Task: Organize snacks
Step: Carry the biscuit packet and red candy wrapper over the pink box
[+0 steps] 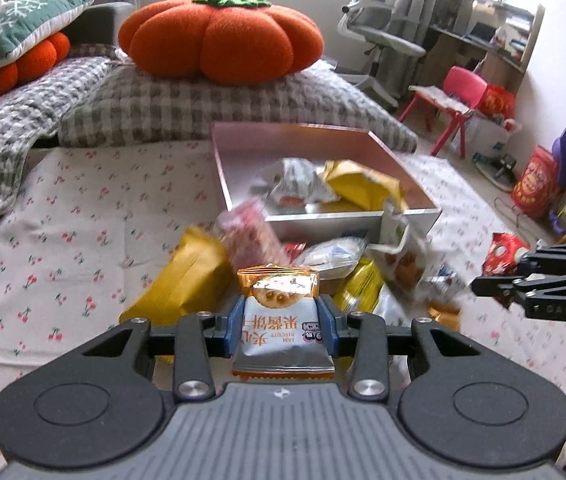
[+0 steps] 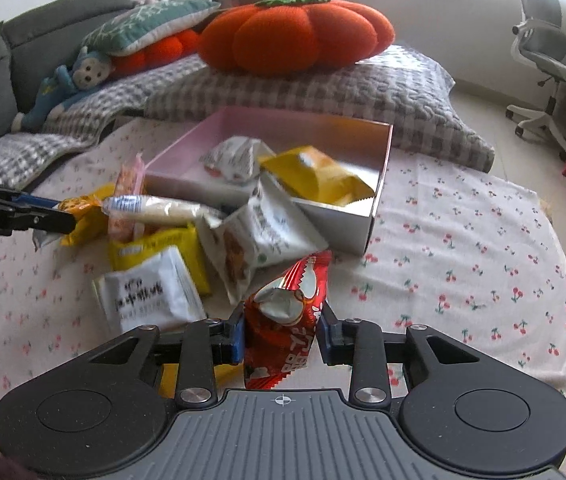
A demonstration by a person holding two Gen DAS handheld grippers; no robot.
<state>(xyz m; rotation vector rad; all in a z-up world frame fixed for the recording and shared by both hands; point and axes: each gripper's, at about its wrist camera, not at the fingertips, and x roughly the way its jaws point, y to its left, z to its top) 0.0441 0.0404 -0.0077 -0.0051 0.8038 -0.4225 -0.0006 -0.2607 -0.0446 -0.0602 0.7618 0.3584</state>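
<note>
Biscuit packet (image 1: 279, 316): left tool (image 1: 281, 330) pinching it above the snack pile (image 2: 187, 248). Red packet (image 2: 287, 320): right tool (image 2: 281, 334) pinching it. Both needing carrying clear over the box (image 2: 381, 184) wall on the bed (image 2: 463, 240), then releasing low inside

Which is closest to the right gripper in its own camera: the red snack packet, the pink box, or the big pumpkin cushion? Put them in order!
1. Red snack packet: clamped in the right gripper jaws.
2. Pink box: middle of the cherry-print cloth, just beyond the snack pile.
3. Pumpkin cushion: far back, on the checked blanket.
</note>
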